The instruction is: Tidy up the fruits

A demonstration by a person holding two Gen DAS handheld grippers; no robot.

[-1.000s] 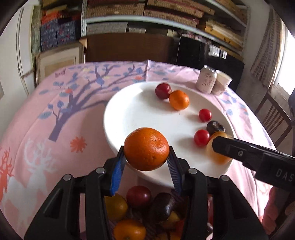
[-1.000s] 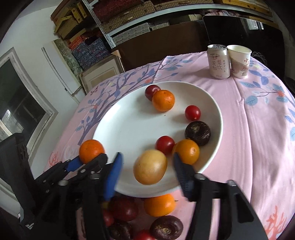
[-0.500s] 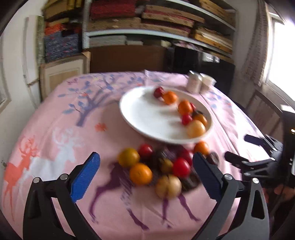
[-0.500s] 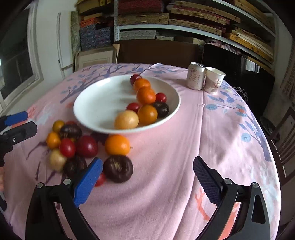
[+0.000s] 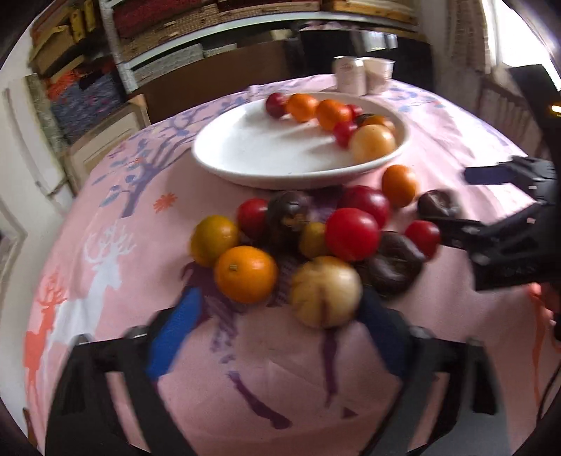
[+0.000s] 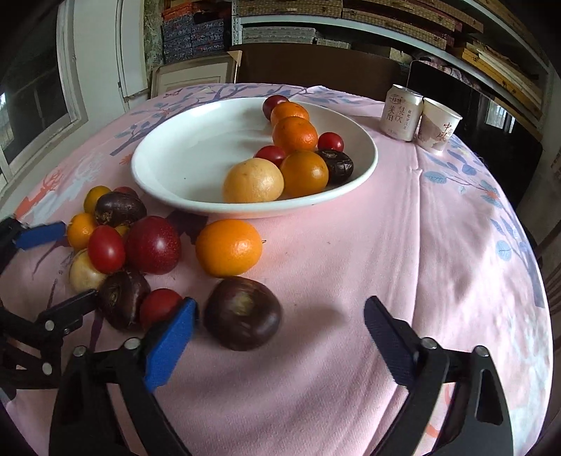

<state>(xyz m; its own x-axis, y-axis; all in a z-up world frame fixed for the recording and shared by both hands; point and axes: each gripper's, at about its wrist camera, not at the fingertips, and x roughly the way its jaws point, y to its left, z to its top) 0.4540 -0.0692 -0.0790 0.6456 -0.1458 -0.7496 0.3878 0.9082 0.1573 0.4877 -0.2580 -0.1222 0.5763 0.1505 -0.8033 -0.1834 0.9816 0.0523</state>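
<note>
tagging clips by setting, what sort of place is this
Probably a room in a home, part dining area, part storeroom: a round table under a pink printed tablecloth with a plate of fruit, and wall shelves packed with boxes and stacked goods behind it.

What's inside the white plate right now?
The white plate holds eight visible fruits: three oranges, a pale yellow one, three red, one dark purple. Anything behind them is hidden.

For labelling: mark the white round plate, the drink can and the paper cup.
white round plate [image 6: 182, 154], right wrist view, bare inner floor.
drink can [image 6: 400, 114], right wrist view, printed side.
paper cup [image 6: 438, 128], right wrist view, outer wall.
</note>
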